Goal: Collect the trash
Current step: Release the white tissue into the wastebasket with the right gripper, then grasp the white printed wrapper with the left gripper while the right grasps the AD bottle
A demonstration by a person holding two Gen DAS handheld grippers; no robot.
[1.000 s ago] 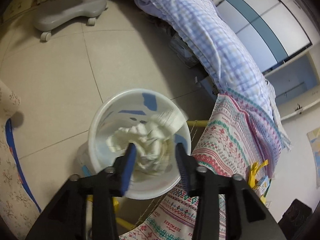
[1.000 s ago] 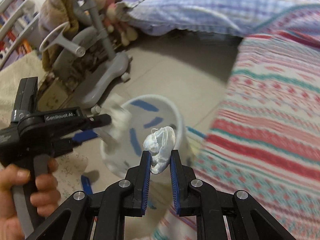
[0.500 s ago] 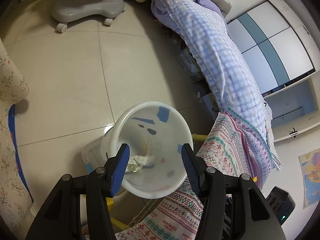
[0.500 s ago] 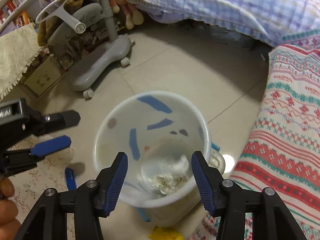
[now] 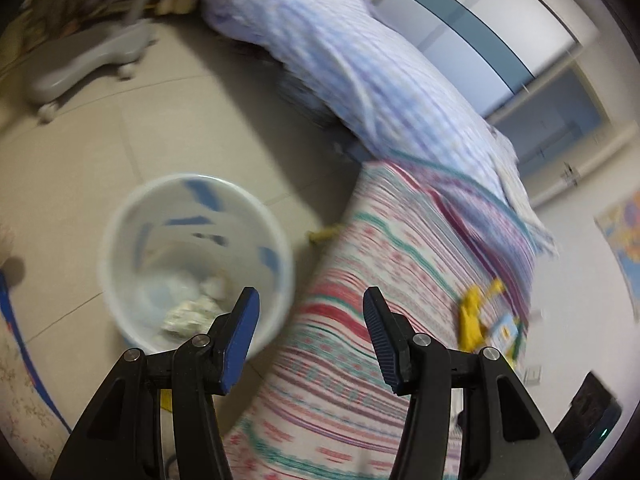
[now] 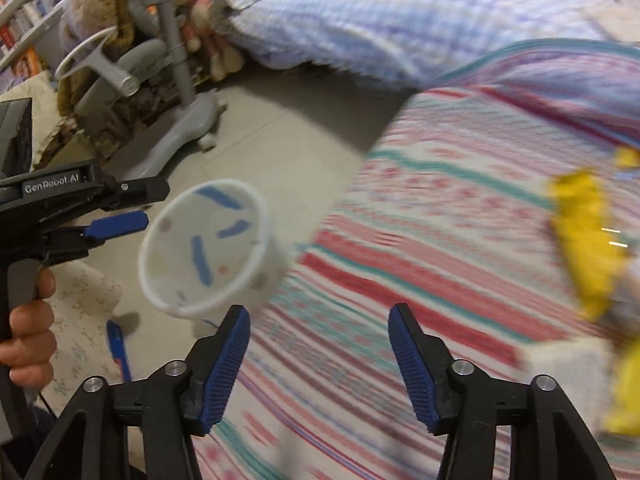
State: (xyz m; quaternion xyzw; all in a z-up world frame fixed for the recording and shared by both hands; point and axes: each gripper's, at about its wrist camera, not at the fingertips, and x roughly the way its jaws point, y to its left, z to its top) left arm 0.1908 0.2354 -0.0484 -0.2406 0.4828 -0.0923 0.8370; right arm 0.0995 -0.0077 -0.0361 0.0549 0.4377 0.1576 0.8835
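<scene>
A white plastic bin (image 5: 120, 220) with blue marks stands on the tiled floor beside the bed, and crumpled white tissues (image 5: 192, 308) lie at its bottom. My left gripper (image 5: 310, 300) is open and holds nothing, hovering over the bin's right rim and the bed edge. In the right wrist view the same bin (image 6: 160, 288) sits low left, blurred. My right gripper (image 6: 320, 316) is open and holds nothing above the striped blanket (image 6: 420, 240). A yellow wrapper (image 6: 588, 236) lies on the blanket to its right, also seen as a yellow wrapper (image 5: 474, 312) in the left view.
A grey wheeled stand (image 6: 180, 128) and stuffed toys (image 6: 200, 12) are on the floor at the back. A checked blue quilt (image 5: 360, 80) covers the far bed. A hand (image 6: 28, 340) grips the left tool. A blue strip (image 6: 118, 344) lies on the floor.
Both grippers let go of their tissues, which now lie in the bin. Both views have swung right, away from the bin and toward the striped blanket.
</scene>
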